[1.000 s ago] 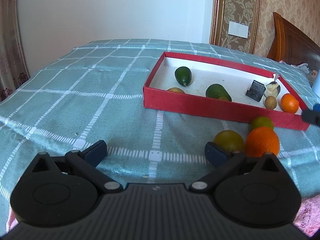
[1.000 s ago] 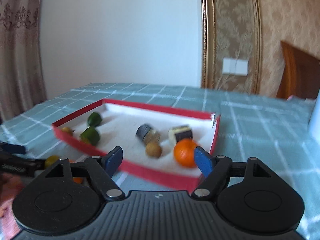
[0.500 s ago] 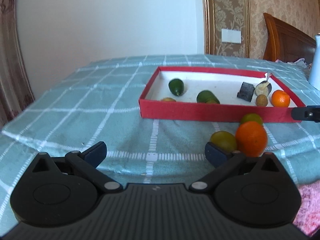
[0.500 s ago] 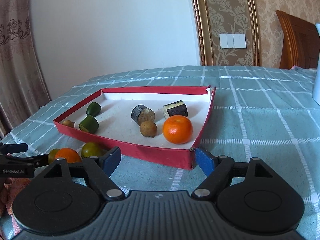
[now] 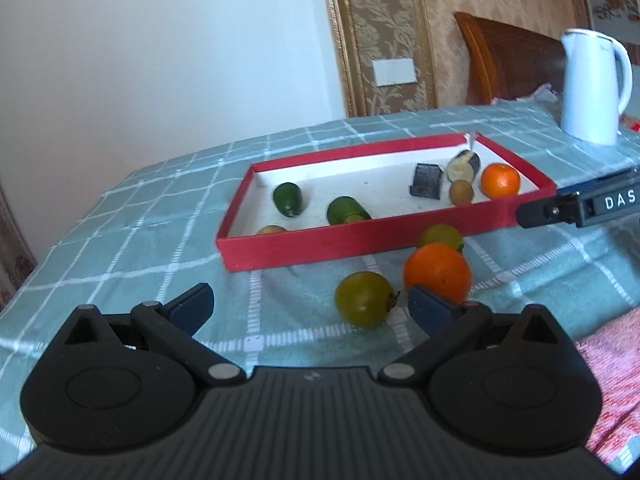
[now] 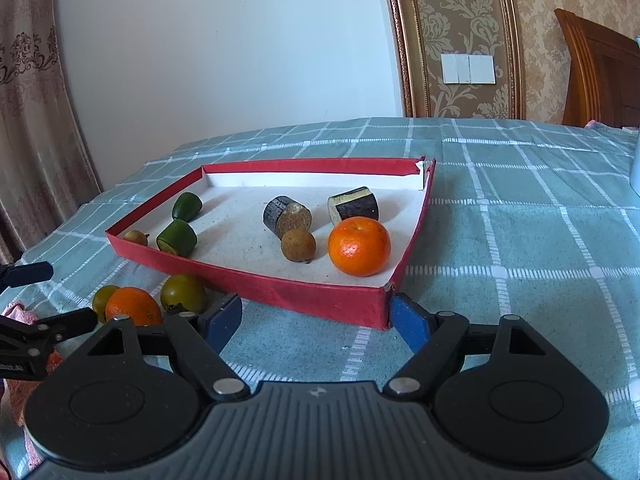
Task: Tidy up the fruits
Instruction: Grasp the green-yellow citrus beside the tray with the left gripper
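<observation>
Fruit sorting on the checked teal tablecloth, red tray about half loaded.

Left hand-held gripper spread wide, jaws easing inward, nothing pinched; greenish-yellow round fruit sitting on the cloth between the fingers, untouched, with big orange just beside the right fingertip and another green fruit behind it against the tray wall. Right hand-held gripper open fairly wide and empty too, parked at the tray's near corner. Inside the tray: small orange, brown longan-looking ball, two dark eggplant chunks, two green pieces, small brownish fruit in the left corner. White kettle way back on the bench.
</observation>
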The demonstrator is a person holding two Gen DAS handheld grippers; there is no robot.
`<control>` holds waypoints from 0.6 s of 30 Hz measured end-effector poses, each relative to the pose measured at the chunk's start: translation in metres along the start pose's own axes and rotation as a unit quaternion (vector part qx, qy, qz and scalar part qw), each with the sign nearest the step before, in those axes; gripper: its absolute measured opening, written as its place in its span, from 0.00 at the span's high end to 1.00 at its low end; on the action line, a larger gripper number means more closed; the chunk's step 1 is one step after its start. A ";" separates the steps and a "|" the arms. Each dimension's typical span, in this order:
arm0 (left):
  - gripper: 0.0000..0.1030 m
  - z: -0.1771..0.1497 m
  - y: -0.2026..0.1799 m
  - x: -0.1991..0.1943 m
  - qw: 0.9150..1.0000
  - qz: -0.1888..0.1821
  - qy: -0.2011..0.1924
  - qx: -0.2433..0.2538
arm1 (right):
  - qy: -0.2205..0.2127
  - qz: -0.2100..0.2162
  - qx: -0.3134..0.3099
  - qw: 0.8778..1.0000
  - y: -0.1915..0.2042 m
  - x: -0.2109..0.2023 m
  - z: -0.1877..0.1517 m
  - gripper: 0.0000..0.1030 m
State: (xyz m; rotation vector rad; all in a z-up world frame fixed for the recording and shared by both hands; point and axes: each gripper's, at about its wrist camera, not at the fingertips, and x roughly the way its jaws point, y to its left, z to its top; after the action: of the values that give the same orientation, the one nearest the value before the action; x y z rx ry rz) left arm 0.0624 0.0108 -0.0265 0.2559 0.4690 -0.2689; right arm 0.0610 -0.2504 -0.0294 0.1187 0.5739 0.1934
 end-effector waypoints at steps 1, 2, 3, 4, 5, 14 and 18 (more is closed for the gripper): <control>0.08 0.000 -0.001 0.002 1.000 -0.005 0.003 0.004 | 0.002 0.000 0.001 1.000 0.000 0.001 0.000 0.20; 0.13 0.000 -0.001 0.005 1.000 -0.013 0.009 0.008 | 0.004 0.000 0.003 1.000 -0.001 0.001 0.000 0.20; 0.13 0.000 -0.001 0.008 1.000 -0.018 0.015 0.011 | 0.005 -0.001 0.004 1.000 -0.001 0.001 0.000 0.20; 0.14 0.000 -0.001 0.011 1.000 -0.020 0.019 0.013 | 0.006 -0.001 0.004 1.000 -0.001 0.002 0.000 0.20; 0.15 -0.001 -0.001 0.014 0.999 -0.022 0.021 0.014 | 0.006 -0.001 0.005 1.000 -0.001 0.002 0.001 0.20; 0.68 0.000 0.001 0.022 0.996 -0.078 0.036 -0.009 | 0.012 -0.001 0.005 1.000 -0.001 0.003 0.001 0.20; 0.68 -0.002 -0.001 0.021 0.997 -0.073 0.031 -0.016 | 0.015 -0.001 0.007 1.000 -0.002 0.004 0.001 0.20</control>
State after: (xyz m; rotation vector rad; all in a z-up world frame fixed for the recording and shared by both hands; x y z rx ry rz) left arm 0.0797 0.0064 -0.0383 0.1981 0.5535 -0.3972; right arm 0.0652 -0.2519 -0.0313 0.1299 0.6046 0.1891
